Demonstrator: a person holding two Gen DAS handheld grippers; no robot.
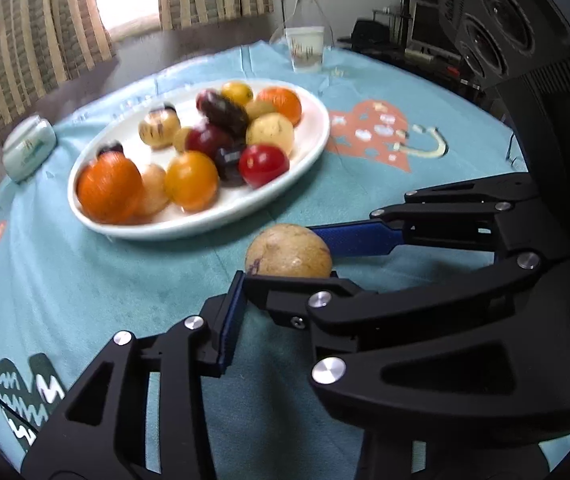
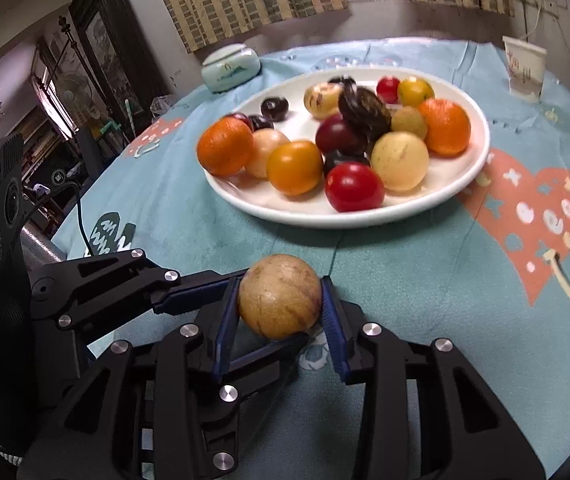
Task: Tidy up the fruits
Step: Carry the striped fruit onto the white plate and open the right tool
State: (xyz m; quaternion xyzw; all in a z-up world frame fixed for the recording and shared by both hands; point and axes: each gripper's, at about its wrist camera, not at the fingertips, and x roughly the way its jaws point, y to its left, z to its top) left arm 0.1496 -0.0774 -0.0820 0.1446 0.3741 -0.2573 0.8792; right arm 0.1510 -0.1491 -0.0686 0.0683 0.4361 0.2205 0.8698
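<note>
Tan speckled round fruit (image 2: 279, 296) on teal cloth-covered desk (image 2: 405, 280), just in front of white plate (image 2: 481, 160), outside it. Right hand-held gripper (image 2: 281, 320) pinching fruit, blue pads on both flanks. Left hand-held gripper (image 1: 285, 276) alongside fruit, one finger behind, one in front; contact unclear. Step: grasping stray fruit. Next, likely: lift, carry toward plate, set down in gap among oranges (image 2: 225, 146), tomatoes (image 2: 353, 187).

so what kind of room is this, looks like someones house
Most likely a lived-in home, a dining or living room. A round table under a printed teal tablecloth holds a white plate of fruit, striped curtains hang at the window, and a standing fan sits among clutter.
</note>
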